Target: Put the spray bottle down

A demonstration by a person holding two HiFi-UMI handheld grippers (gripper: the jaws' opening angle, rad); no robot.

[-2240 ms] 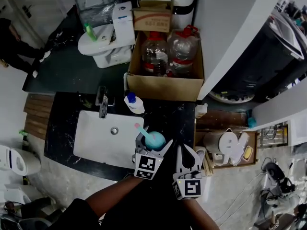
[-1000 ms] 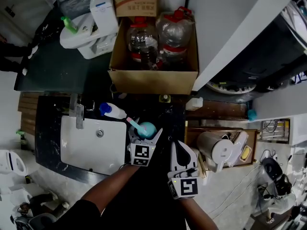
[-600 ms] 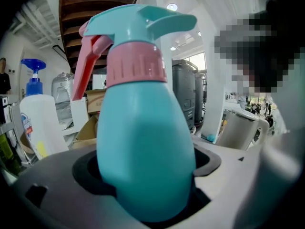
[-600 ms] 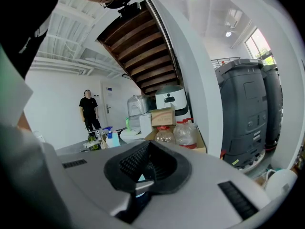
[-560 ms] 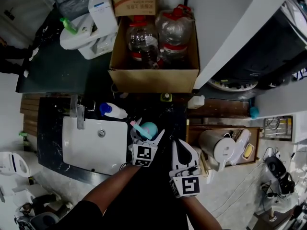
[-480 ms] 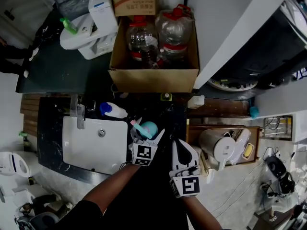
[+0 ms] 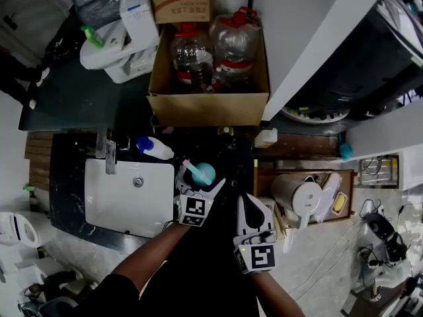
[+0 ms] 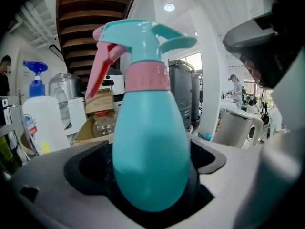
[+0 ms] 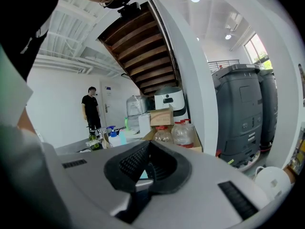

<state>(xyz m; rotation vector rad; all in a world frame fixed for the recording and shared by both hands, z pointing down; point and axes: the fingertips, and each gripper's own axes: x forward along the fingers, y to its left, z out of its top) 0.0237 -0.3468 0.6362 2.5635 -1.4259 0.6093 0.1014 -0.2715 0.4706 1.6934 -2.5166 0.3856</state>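
Teal plastic spray bottle (image 8: 150,142) being released onto the dark table (image 7: 232,156)
The left tool (image 7: 200,178), its jaws just spread around the bottle, is best drawn straight back.

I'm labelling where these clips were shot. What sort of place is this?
Probably a mock washroom corner inside a larger workspace: a white sink in a dark counter, a toilet just beyond it, and a cardboard box of water jugs.
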